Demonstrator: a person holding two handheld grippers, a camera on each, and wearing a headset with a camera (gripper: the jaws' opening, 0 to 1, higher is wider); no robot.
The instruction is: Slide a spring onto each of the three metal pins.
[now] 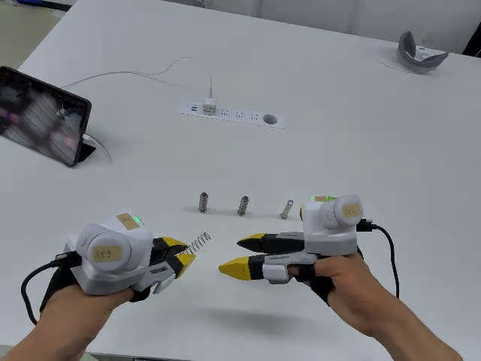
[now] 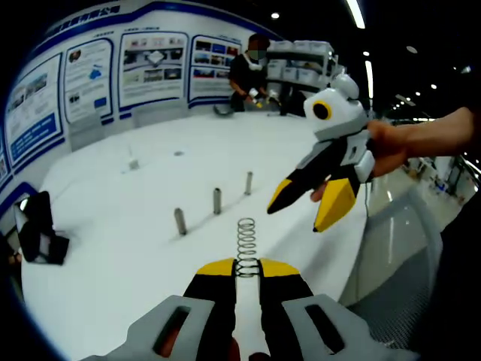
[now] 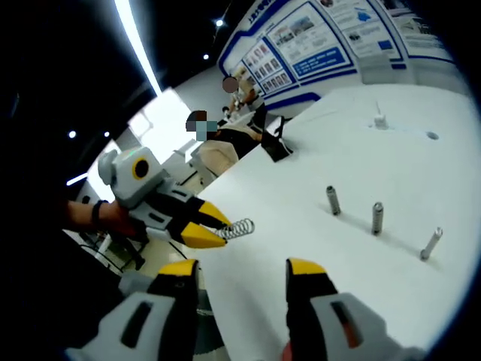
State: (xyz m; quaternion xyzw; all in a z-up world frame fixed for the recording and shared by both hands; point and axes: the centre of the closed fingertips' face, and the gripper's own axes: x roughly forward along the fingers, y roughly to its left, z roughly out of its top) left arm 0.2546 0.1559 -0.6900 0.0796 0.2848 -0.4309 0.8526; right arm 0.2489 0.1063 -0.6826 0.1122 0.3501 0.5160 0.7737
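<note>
At a white workbench (image 1: 338, 150), the left gripper (image 1: 183, 254), black with yellow tips, pinches one end of a small steel coil spring (image 1: 199, 241). Its jaws are closed on the wire, so the coil juts forward from the tips towards the other tool. The right gripper (image 1: 231, 256) is held level and points back at it from close by, its jaws parted with nothing between them. Just beyond the two tools, three short metal pins stand in a row on the table – the left pin (image 1: 203, 201) and middle pin (image 1: 243, 205) upright, the right pin (image 1: 286, 209) leaning. Further back lies a white power strip (image 1: 233, 114) with a white charger (image 1: 210, 105) plugged in. A propped dark tablet (image 1: 41, 113) stands at the far left.
</note>
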